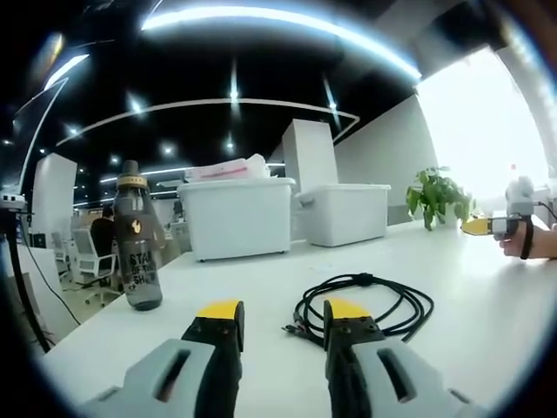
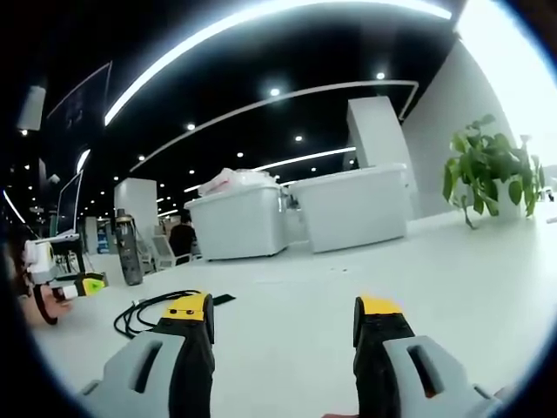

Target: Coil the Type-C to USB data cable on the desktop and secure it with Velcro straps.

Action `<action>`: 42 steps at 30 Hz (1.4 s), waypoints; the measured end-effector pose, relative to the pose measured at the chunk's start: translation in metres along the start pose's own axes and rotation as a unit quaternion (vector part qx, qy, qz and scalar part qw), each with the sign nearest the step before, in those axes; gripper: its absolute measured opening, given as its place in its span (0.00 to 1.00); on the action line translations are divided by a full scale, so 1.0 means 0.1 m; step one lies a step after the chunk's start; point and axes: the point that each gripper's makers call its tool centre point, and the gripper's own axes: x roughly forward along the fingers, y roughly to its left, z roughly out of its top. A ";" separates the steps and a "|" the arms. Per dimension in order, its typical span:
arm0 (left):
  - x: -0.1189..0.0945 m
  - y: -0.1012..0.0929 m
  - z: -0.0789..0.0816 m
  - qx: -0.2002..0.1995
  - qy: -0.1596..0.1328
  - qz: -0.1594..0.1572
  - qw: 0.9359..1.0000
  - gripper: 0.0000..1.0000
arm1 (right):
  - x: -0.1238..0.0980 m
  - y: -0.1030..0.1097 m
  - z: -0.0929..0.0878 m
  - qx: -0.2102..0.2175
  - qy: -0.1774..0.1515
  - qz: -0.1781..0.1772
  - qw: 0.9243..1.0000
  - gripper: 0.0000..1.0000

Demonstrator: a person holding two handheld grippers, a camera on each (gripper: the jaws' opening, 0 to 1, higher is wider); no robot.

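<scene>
With both tongs spread and holding nothing, no grasp has started yet. Left tongs [image 1: 283, 318] hover low over the white worktop [image 1: 487, 305], and the cable [image 1: 365, 305] lies just beyond their tips, slightly right of centre. It sits in a loose black loop, with the plug ends bunched at the near-left side, close to the right jaw tip.

In the right gripper view, the right tongs [image 2: 285, 315] are well apart from the cable [image 2: 148, 309], which lies off to the left near the other gripper. A dark flat strip [image 2: 222, 300] lies at the cable's far edge; probably the Velcro strap, can't confirm.

Also on the worktop: bottle [image 1: 137, 239] far left, two white bins [image 1: 239, 216] at the back, plant [image 1: 438, 196] far right.

Risks, as I judge them:
- Loop is slack. Pinching one strand would likely drag the whole bundle and undo the coil.
- Plug ends stick out and may snag a jaw or spring loose while coiling.
- Smooth worktop, so the cable can slide away from a one-sided push.
- Strap is thin and flat, so hard to pick up cleanly.
</scene>
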 end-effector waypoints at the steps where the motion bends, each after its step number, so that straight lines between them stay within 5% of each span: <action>1: 0.00 0.00 0.00 0.000 0.000 0.000 1.000 0.38 | 0.00 0.00 0.00 0.000 0.000 0.000 1.000 0.64; 42: 0.00 0.04 -0.03 -0.001 0.007 0.003 1.000 0.38 | 0.03 0.05 -0.10 -0.012 0.016 0.003 1.000 0.63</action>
